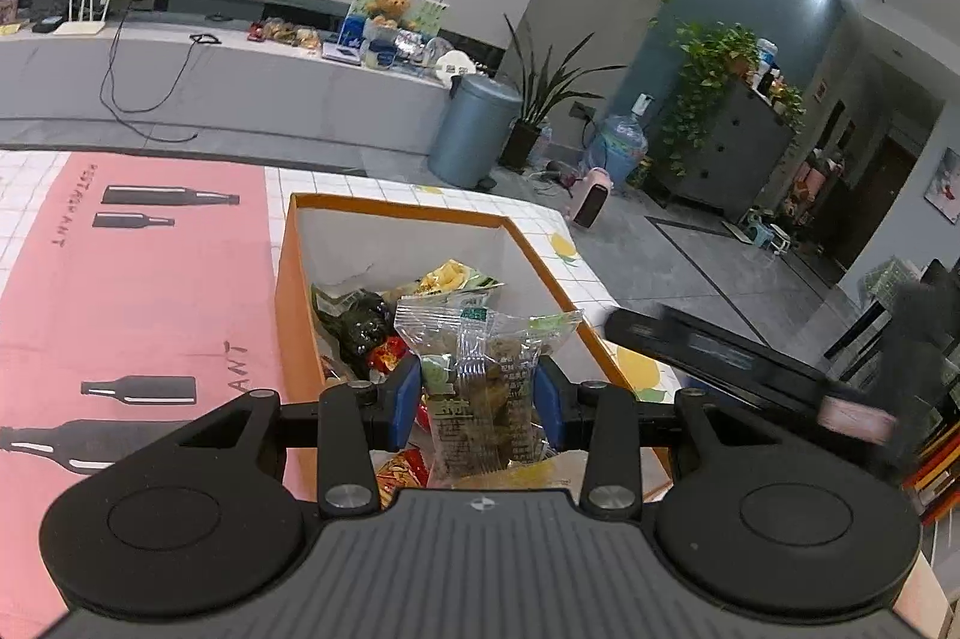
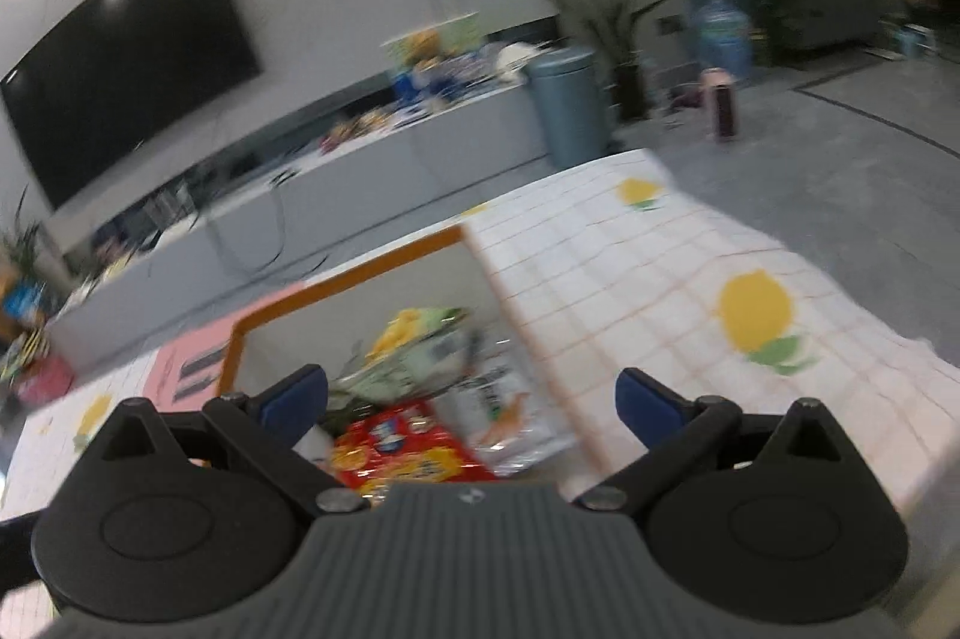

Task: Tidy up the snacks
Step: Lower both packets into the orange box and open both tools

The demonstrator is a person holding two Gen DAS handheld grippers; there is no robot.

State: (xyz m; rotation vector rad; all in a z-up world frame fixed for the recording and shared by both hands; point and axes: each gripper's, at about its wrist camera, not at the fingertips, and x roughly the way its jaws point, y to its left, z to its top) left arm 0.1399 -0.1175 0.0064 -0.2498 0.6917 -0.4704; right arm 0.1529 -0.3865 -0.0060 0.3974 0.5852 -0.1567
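Orange-rimmed box (image 1: 288, 303), white inside, open-topped, sits on my table. Over its near end I hold one clear snack packet (image 1: 486, 387) upright, greenish contents and printed label showing, pinched at both sides by my left claw (image 1: 480, 399). Inside the box: a yellow-green packet (image 1: 450, 279) toward the far wall, a dark packet (image 1: 360, 324) left, a red-and-yellow packet (image 2: 402, 450) nearest.

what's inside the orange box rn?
Orange box holds loose snack packets: a yellow one, a dark one, a red one. The clear packet in the left gripper covers the near contents and the floor.
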